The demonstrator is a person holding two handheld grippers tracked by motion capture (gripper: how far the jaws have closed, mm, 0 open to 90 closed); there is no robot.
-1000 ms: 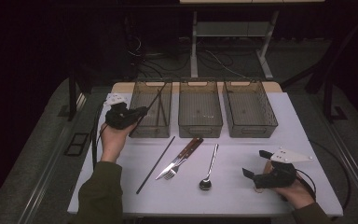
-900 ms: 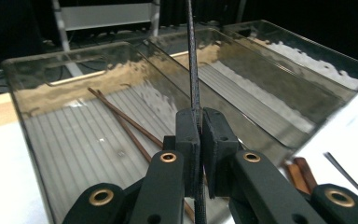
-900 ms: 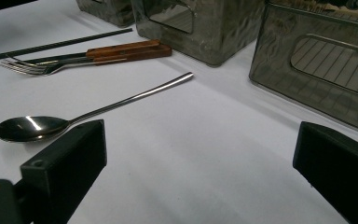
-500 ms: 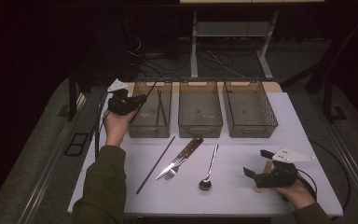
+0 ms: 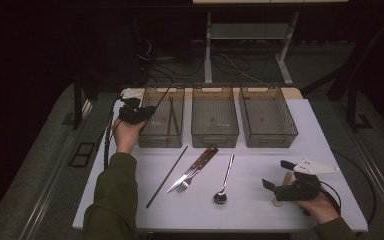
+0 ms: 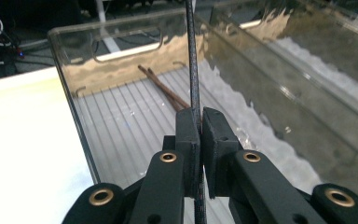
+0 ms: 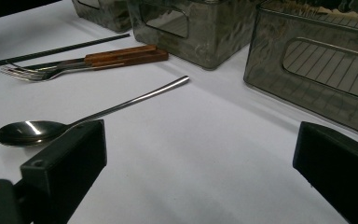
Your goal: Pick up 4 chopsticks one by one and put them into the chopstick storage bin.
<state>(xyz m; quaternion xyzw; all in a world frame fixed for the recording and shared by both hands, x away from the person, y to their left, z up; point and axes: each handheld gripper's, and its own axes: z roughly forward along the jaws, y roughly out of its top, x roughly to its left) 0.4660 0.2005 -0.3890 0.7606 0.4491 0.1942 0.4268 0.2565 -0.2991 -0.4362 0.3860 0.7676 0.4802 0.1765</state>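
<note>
My left gripper (image 5: 149,111) hovers at the far left corner of the left clear bin (image 5: 161,141), shut on a thin black chopstick (image 5: 161,98) that slants up over the bin. In the left gripper view the jaws pinch that chopstick (image 6: 193,70) above the ribbed bin floor (image 6: 121,135), where two brown chopsticks (image 6: 164,89) lie. My right gripper (image 5: 276,179) rests on the table at the near right, open, with nothing between its jaws. A spoon (image 7: 28,130) lies just beyond its left jaw.
Three clear bins stand in a row: left, middle (image 5: 215,141) and right (image 5: 272,141). In front of them lie another black chopstick (image 5: 167,176), a wooden-handled knife and fork (image 5: 195,170) and the spoon (image 5: 225,179). Table edge runs close behind the right hand.
My left hand has carried the black chopstick away from the person, along the left bin's side to its far corner. The right gripper has stayed still.
</note>
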